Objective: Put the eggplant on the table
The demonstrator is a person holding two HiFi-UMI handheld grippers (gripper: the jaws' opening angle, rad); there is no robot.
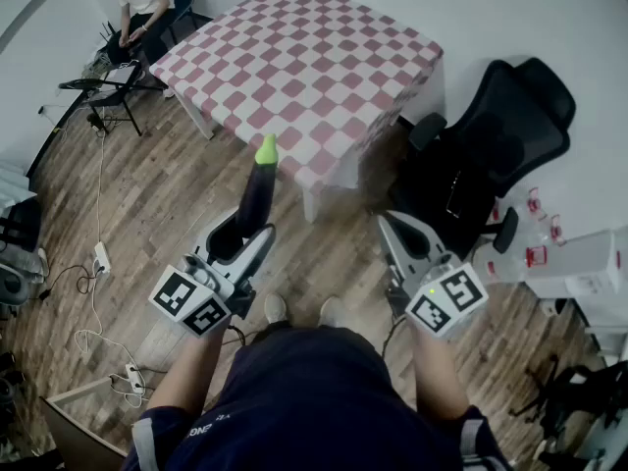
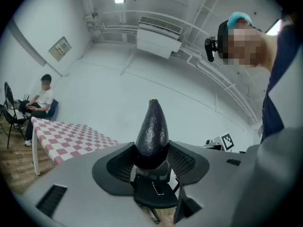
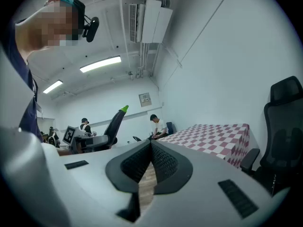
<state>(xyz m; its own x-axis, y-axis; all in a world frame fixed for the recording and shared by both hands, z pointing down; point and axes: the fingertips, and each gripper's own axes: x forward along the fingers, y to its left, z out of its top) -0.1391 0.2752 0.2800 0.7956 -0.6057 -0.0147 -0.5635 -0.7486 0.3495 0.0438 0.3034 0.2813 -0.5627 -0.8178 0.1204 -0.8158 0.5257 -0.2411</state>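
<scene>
Left tool (image 1: 245, 230) clamps the eggplant (image 1: 258, 189), its base hidden; right tool (image 1: 393, 226) seems closed, empty.

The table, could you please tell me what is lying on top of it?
Only a checked cloth shows on the table; it covers the tabletop itself. The eggplant is not there: the left gripper holds it short of the near edge.

eggplant (image 1: 257, 199): dark purple, bright green tip | bench (image 1: 324, 57): red-and-white checked cloth | floor (image 1: 157, 194): brown wood planks | office chair (image 1: 510, 126): black | left hand-held gripper (image 1: 250, 227), right hand-held gripper (image 1: 391, 226): grey shells, black ribbed pads, black-and-white square markers | person's top (image 1: 314, 400): dark navy
</scene>
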